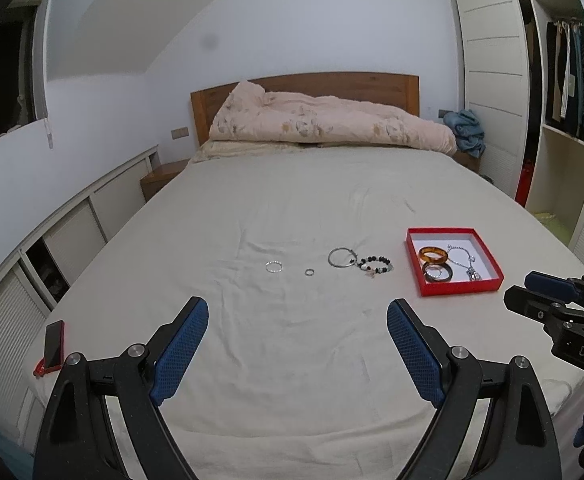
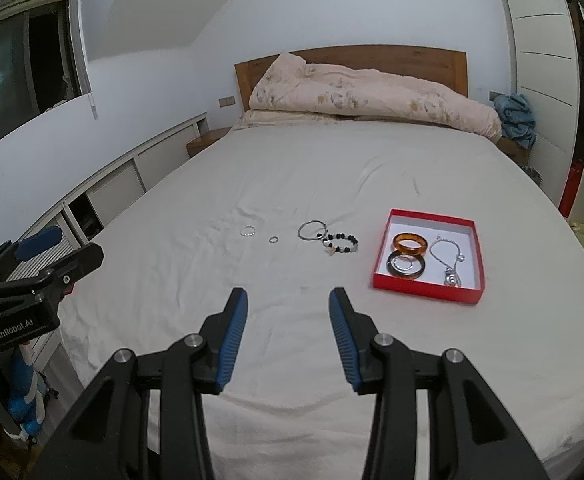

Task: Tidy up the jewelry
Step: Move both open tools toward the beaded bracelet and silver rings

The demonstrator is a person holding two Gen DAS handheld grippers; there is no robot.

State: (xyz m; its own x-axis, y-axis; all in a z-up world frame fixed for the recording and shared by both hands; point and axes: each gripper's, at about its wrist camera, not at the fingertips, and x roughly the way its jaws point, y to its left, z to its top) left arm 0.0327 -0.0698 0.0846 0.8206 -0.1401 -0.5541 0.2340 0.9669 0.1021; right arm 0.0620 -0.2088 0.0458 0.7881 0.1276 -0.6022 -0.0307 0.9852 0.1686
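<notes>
Beaded bracelet (image 2: pixel 341 243) beyond right hand-held gripper (image 2: pixel 288 300) | jaws apart, empty

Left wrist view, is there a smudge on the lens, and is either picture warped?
Left wrist view: a dark blurry spot sits on the wall, smudge or mark unclear. Both views: heavy fisheye bend, black corners, the wardrobe curved; dim, bluish, even light; small rings soft.

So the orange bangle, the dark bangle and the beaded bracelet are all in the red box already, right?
Not quite: the beaded bracelet lies on the bed sheet, left of the red box. The orange bangle and dark bangle are inside, as the right wrist view shows.
</notes>
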